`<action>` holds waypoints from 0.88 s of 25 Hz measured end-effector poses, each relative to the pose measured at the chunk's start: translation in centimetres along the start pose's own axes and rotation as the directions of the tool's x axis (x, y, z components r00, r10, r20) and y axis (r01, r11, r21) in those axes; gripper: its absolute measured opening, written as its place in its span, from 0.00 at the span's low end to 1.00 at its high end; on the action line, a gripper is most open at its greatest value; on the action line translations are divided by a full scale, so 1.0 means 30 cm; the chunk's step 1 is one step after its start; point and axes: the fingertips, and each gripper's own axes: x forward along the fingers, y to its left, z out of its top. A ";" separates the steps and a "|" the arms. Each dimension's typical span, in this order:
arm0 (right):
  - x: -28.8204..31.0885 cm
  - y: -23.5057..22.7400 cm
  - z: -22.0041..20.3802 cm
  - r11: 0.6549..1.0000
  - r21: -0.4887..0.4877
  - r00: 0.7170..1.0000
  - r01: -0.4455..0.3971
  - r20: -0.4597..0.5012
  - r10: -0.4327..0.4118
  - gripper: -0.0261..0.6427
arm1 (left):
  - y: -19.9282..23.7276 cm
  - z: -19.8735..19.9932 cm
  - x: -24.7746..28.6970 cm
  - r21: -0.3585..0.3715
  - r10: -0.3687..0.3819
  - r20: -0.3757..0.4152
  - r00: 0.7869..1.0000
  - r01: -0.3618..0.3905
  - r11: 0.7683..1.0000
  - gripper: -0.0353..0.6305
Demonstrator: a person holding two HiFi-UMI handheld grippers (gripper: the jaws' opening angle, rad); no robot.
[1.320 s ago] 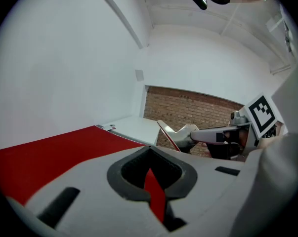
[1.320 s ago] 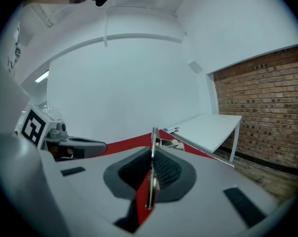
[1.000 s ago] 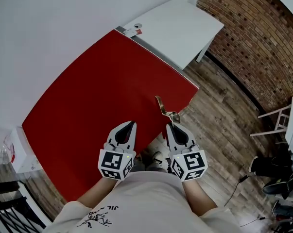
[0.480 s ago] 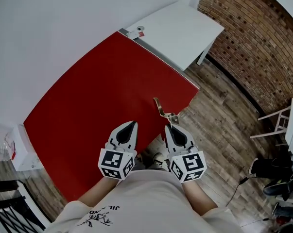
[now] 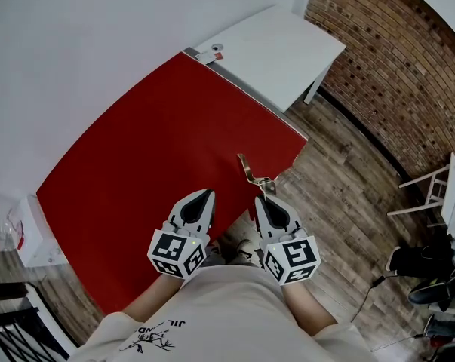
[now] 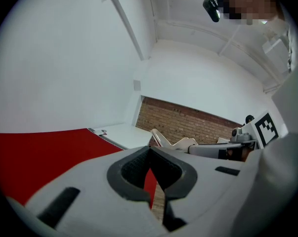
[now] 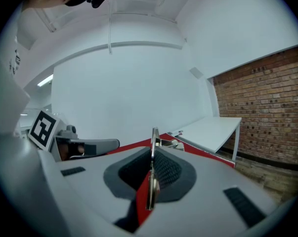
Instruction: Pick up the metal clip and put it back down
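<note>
The metal clip (image 5: 249, 169) is a thin, bent, silvery strip. It sticks forward out of my right gripper (image 5: 264, 196), which is shut on its near end and holds it just above the red table (image 5: 152, 142) near the table's right corner. In the right gripper view the clip (image 7: 152, 168) stands edge-on between the dark pads. My left gripper (image 5: 206, 193) hovers beside it over the table's front edge, shut with nothing in it. Its closed tips (image 6: 149, 149) show in the left gripper view, with the right gripper's body (image 6: 213, 149) off to the side.
A white table (image 5: 287, 47) adjoins the red one at the back right, with a small white and red object (image 5: 212, 52) at its corner. Wooden floor and a brick wall (image 5: 393, 59) lie to the right. A white chair (image 5: 431, 191) stands at the far right.
Almost nothing: the right gripper and the clip it holds have drifted slightly left and forward. The left gripper has stayed in place.
</note>
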 end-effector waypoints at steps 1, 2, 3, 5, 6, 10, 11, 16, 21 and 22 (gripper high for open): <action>0.000 0.003 0.000 1.000 0.001 1.000 0.001 0.001 -0.001 0.07 | 0.003 -0.003 -0.002 0.002 0.001 -0.002 1.000 -0.001 1.000 0.06; -0.001 0.005 0.000 1.000 0.001 1.000 0.001 0.001 -0.001 0.07 | 0.004 -0.004 -0.004 0.007 0.004 -0.004 1.000 -0.004 1.000 0.06; -0.001 0.007 0.002 1.000 0.002 1.000 0.001 0.002 -0.001 0.07 | 0.004 -0.004 -0.006 0.014 0.006 -0.005 1.000 -0.006 1.000 0.06; -0.005 0.009 0.005 1.000 0.007 1.000 -0.003 0.001 0.003 0.07 | 0.003 -0.001 -0.009 0.020 0.009 -0.002 1.000 -0.009 1.000 0.06; -0.007 0.010 0.008 1.000 0.010 1.000 -0.005 0.001 0.005 0.07 | 0.004 0.001 -0.009 0.018 0.011 0.000 1.000 -0.011 1.000 0.06; -0.009 0.016 0.019 1.000 0.011 1.000 -0.007 0.004 0.007 0.07 | 0.015 0.004 -0.013 0.012 0.020 -0.003 1.000 -0.020 1.000 0.06; -0.011 0.017 0.020 1.000 0.011 1.000 -0.007 0.004 0.007 0.07 | 0.016 0.004 -0.015 0.013 0.022 -0.004 1.000 -0.022 1.000 0.06; -0.015 0.027 0.033 1.000 0.012 1.000 -0.015 0.007 0.015 0.07 | 0.020 0.010 -0.024 0.023 0.040 -0.003 0.999 -0.040 0.999 0.06; -0.011 0.038 0.033 1.000 0.009 1.000 -0.023 0.003 0.023 0.07 | 0.021 0.009 -0.031 0.026 0.042 -0.006 0.999 -0.042 0.999 0.06; -0.007 0.041 0.031 1.000 0.008 1.000 -0.024 0.001 0.024 0.07 | 0.023 0.008 -0.033 0.026 0.042 -0.006 0.999 -0.042 0.999 0.06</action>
